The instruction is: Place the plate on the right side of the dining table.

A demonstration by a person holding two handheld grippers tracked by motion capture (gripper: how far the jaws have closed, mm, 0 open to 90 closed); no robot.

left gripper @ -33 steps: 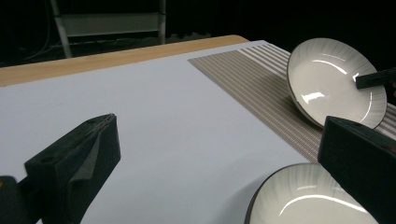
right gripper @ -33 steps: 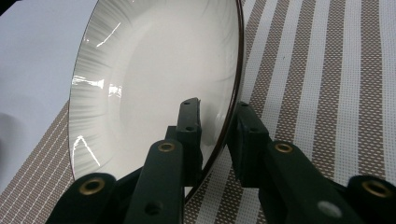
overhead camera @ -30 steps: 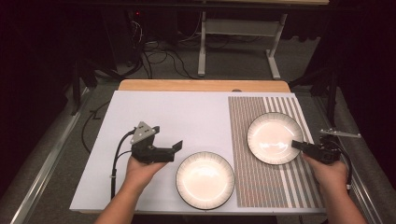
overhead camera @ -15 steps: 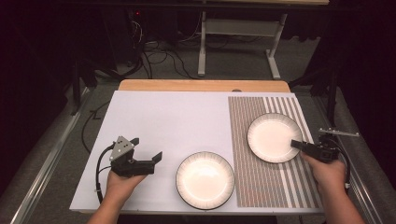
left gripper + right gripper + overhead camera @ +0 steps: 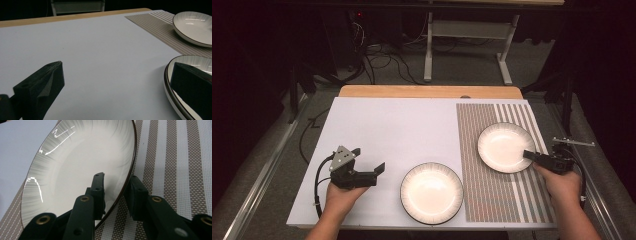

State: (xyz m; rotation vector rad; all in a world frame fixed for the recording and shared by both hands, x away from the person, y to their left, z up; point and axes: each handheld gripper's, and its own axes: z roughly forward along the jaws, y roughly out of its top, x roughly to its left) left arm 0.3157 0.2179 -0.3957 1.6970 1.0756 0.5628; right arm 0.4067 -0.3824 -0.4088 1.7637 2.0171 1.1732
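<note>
Plates are what I'm handling: the far plate [image 5: 504, 147] sits on the striped placemat [image 5: 512, 200] at my right, and my right gripper [image 5: 532, 157] straddles its near rim, one jaw over the inside of the dish and the other outside under the edge. In the right gripper view the jaws look close on the rim [image 5: 122, 192], but I cannot tell whether they actually pinch it yet. The near plate [image 5: 431, 192] rests on the white table surface [image 5: 402, 125], just beside the placemat's left edge. My left gripper [image 5: 379, 169] is held just left of that plate with its jaws wide apart, gripping nothing; in the left gripper view one jaw lies over the plate's rim [image 5: 170, 82]. I judge this as the grasping step, with neither plate lifted. Next I'd need a firm clamp on the far rim and a level lift so it doesn't slip.
</note>
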